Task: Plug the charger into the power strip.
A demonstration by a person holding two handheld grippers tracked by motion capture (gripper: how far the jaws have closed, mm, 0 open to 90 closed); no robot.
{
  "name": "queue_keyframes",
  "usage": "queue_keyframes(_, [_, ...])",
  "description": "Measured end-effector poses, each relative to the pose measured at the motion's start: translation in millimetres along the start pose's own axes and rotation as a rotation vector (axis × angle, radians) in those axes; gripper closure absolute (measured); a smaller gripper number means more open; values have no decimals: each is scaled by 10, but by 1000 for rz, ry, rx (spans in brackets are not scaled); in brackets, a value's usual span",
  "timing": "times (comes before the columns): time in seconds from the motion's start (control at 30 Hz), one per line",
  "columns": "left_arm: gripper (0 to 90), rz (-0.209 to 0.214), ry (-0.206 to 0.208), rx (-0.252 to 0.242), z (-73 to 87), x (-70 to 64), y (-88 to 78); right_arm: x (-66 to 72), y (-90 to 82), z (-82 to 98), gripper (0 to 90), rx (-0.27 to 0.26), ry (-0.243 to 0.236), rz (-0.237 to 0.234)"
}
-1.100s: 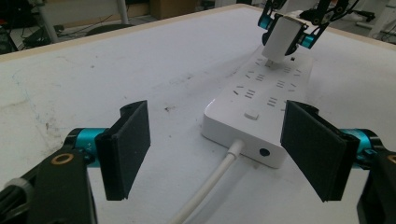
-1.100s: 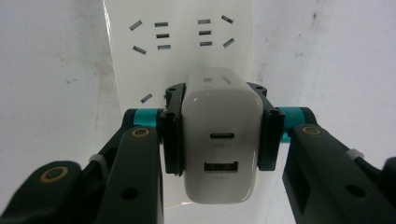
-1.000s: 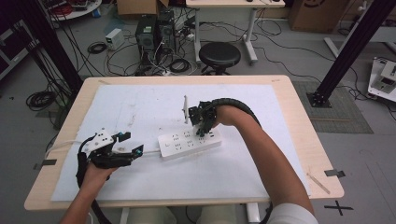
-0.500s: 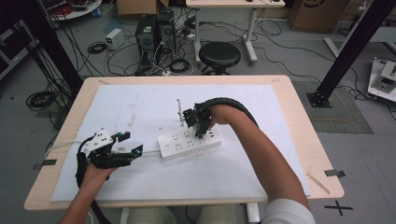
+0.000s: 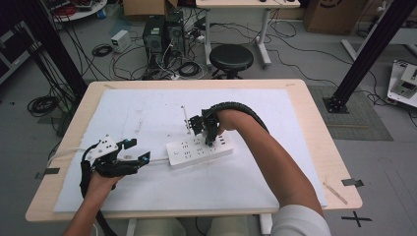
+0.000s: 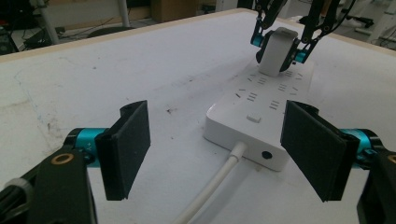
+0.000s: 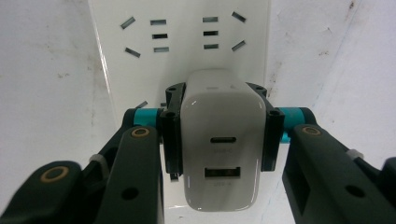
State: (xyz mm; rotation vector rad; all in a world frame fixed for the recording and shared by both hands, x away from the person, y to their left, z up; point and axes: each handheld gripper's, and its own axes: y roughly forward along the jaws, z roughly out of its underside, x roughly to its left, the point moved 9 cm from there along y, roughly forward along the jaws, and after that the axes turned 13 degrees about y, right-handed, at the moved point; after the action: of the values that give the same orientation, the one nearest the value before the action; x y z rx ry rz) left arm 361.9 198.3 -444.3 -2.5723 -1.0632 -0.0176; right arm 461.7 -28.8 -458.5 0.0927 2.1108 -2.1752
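High view: the strip is lying mid-frame on the white sheet, its long axis slanting from lower left to upper right. The right claw is standing over the strip's upper-right half, pointing down at it, with the charger too small to make out here. The left claw is sitting at lower left, just off the strip's left end, where the cord is leaving. The right claw is plainly the nearer one for the plugging. Bare sheet is lying open all around the strip, and the table edge is well off.

Left gripper view: the left claw's jaws are gaping wide with nothing between them, one pad at lower left, the other at lower right. The strip is lying ahead, running away toward the upper right, its cord coming toward the lens. At the top, the right claw is pinching the charger upright over the far sockets; whether its prongs are touching the strip, I cannot tell.

Right gripper view: the right claw is clamping the charger by its two sides, its port face toward the lens. The strip is lying straight beyond it, socket slots showing in the upper frame. The move seems to be a straight push along the claw's own axis into the strip.
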Motion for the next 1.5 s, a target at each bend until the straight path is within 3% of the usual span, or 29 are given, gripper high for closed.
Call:
queue_keyframes(0.2, [243,2,-2,4,11,-15,15,-3,23,2,632,-7,12,-5])
queue_keyframes(0.33, [243,-2,-2,4,-6,-6,-7,-9,21,9,622,-44,22,-21])
queue_keyframes(0.37, [243,-5,-2,3,-10,-4,-13,-13,16,13,613,-60,25,-24])
queue_keyframes(0.4, [243,-7,0,3,-13,-1,-18,-15,-3,21,533,-79,54,-25])
queue_keyframes(0.43, [243,-7,0,3,-13,-1,-18,-15,-3,21,533,-79,54,-25])
queue_keyframes(0.47, [243,-3,4,5,-8,-6,-19,-98,-115,19,355,-193,191,-3])
queue_keyframes(0.67, [243,-5,0,-2,-15,-43,0,-54,-342,200,267,-316,321,31])
queue_keyframes(0.73, [243,-11,6,-2,-18,-36,-9,-24,-405,285,254,-380,410,19])
queue_keyframes(0.8, [243,-18,2,-8,-25,-32,-18,6,-458,418,214,-436,536,20])
queue_keyframes(0.87, [243,-20,2,-11,-32,-31,-20,32,-500,531,213,-477,612,30])
queue_keyframes(0.9, [243,-20,2,-11,-32,-31,-20,32,-500,531,213,-477,612,30])
queue_keyframes(0.93, [243,-20,4,-12,-44,-33,-20,95,-540,689,213,-518,689,17])
queue_keyframes(1.33, [243,-19,8,-15,-64,-78,-4,347,-547,1214,213,-648,859,56])
queue_keyframes(1.5, [243,-26,5,-15,-73,-78,-9,458,-502,1400,213,-698,925,98])
